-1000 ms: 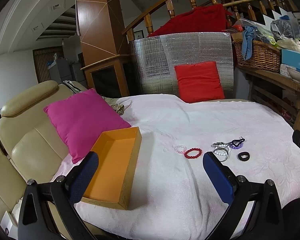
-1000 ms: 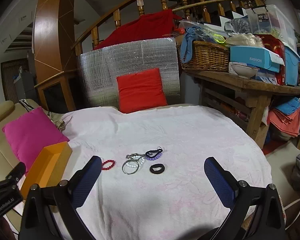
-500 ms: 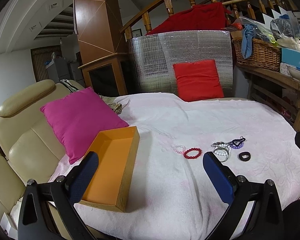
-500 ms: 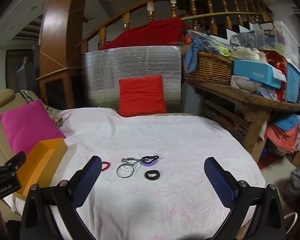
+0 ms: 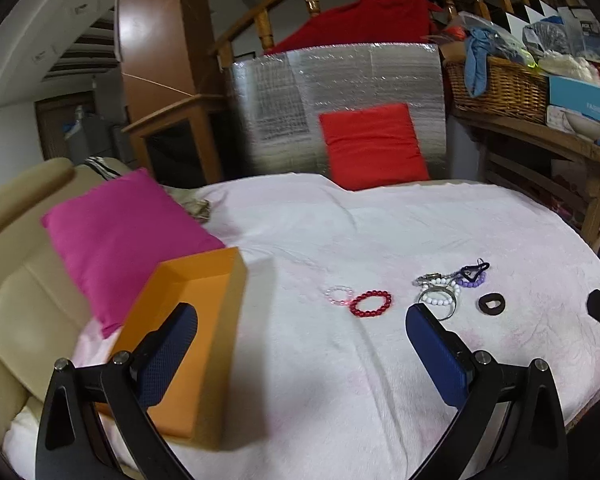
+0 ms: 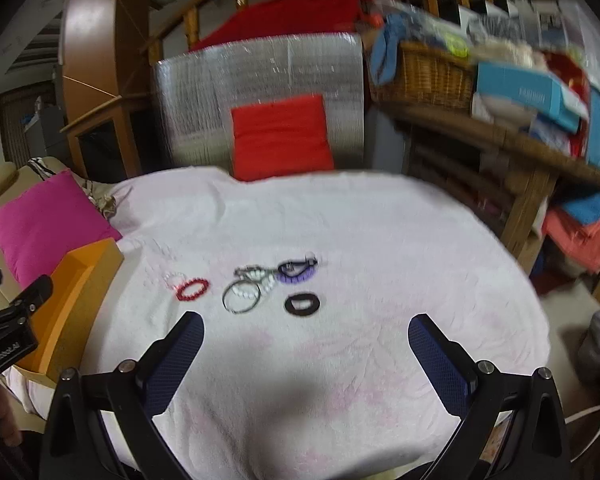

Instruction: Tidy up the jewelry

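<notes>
Currently no piece is stored: the orange box (image 5: 188, 344) sits empty. Red bead bracelet (image 5: 371, 303), clear bracelet (image 5: 339, 293), tangled cluster (image 5: 444, 290) and black ring (image 5: 491, 303) lie on the white cloth (image 5: 380, 232). Left gripper (image 5: 300, 360) and right gripper (image 6: 306, 360) are both spread wide, holding nothing.

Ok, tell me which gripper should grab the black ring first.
Probably the right gripper: the black ring lies nearly centred ahead of its open fingers. The left gripper sits nearer the orange box, the ring off to its right.

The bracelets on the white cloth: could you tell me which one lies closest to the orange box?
The pale pink beaded bracelet; it touches the red beaded bracelet on the side facing the orange box.
</notes>
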Tool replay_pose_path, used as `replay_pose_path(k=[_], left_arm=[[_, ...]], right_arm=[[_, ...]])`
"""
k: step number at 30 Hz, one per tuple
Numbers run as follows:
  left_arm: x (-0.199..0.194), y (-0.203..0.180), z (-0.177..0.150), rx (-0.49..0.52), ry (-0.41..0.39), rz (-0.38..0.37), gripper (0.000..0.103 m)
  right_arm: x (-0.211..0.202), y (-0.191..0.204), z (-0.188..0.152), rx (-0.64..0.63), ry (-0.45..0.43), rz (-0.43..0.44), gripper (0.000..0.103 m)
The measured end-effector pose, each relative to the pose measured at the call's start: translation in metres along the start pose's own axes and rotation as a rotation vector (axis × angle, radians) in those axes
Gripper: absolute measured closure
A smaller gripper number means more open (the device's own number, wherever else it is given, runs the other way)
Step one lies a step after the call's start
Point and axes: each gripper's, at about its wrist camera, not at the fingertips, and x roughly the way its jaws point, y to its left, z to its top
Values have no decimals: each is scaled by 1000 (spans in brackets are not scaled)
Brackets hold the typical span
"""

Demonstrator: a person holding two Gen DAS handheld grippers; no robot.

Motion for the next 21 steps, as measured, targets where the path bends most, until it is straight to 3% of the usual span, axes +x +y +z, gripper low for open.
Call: replay_pose_path(k=[4, 8, 15, 17, 21], left_arm=[[44, 2, -7, -25, 41, -39, 0], [86, 1, -12, -34, 90, -43, 0], [122, -17, -7, -5, 105, -104, 0], [133, -23, -8, 16, 116, -123, 0], [147, -33, -8, 28, 168, -157, 0]], right_arm=[[30, -14, -1, 44, 52, 57, 0], [68, -28, 9, 106, 104, 175, 0], [150, -43, 40, 284, 198, 322, 0], [174, -48, 46, 326, 232, 369, 5], [224, -63, 50, 448, 315, 376, 23]])
